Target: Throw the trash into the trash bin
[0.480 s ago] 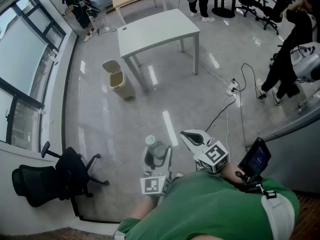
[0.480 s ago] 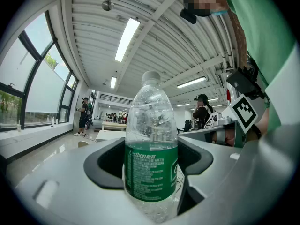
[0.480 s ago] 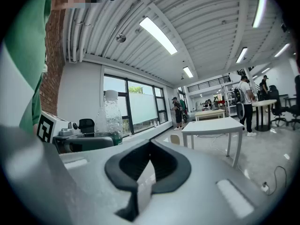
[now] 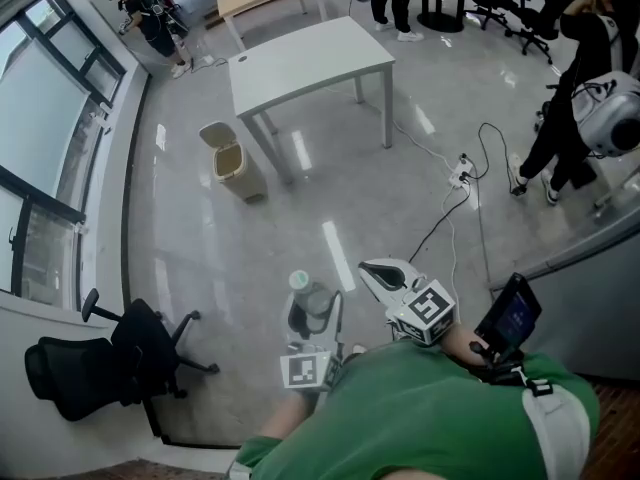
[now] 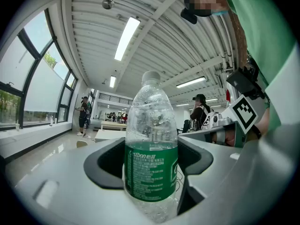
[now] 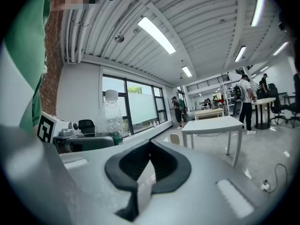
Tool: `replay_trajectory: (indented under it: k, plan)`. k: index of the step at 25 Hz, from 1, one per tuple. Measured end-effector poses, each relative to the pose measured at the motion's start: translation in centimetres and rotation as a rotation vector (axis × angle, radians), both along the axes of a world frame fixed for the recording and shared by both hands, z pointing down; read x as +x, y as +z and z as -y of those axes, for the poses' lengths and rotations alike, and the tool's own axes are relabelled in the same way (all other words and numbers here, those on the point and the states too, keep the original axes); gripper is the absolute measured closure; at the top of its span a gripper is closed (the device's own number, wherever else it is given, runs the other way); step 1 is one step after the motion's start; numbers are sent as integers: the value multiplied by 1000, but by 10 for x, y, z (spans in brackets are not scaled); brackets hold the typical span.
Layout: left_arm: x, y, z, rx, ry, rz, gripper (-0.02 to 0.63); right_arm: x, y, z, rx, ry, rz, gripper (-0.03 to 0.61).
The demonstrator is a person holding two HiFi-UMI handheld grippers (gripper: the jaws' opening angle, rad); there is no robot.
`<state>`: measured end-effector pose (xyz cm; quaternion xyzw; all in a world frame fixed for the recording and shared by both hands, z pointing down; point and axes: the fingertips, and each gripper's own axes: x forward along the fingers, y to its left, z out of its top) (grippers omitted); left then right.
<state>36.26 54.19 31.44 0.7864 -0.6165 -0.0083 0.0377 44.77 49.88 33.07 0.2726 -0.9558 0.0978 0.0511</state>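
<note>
You had your left gripper (image 4: 312, 316) clamped around the body of the clear plastic bottle (image 5: 151, 139), which stood upright with its green label between the wide-set jaws. Your right gripper (image 6: 149, 149) was pinched closed, its jaw tips meeting on nothing. Both were well apart from the white table (image 4: 310, 58), on its near side, close to your chest. The beige trash bin (image 4: 233, 163) stood on the floor just beside that table's near left leg.
</note>
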Motion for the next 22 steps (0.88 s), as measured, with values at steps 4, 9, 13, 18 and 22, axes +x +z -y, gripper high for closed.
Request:
replay_trajectory:
  k: [4,9,13,18,22]
  plan:
    - [2,0,4,9,8,3,285,3,1,4,-5,12,10,575]
    - [5,0,5,-6,9,7,285,7,-1,7,-4,26,14,575]
    - [19,-5,12,5,27,6,285,22,-6,12,4,50,20,575]
    - [39,-7,21,4,36,10,285,48,-5,20,-2,73,20,575]
    - [54,-9,28,-4,25,16,285,64,-6,27,-3,69,27,575]
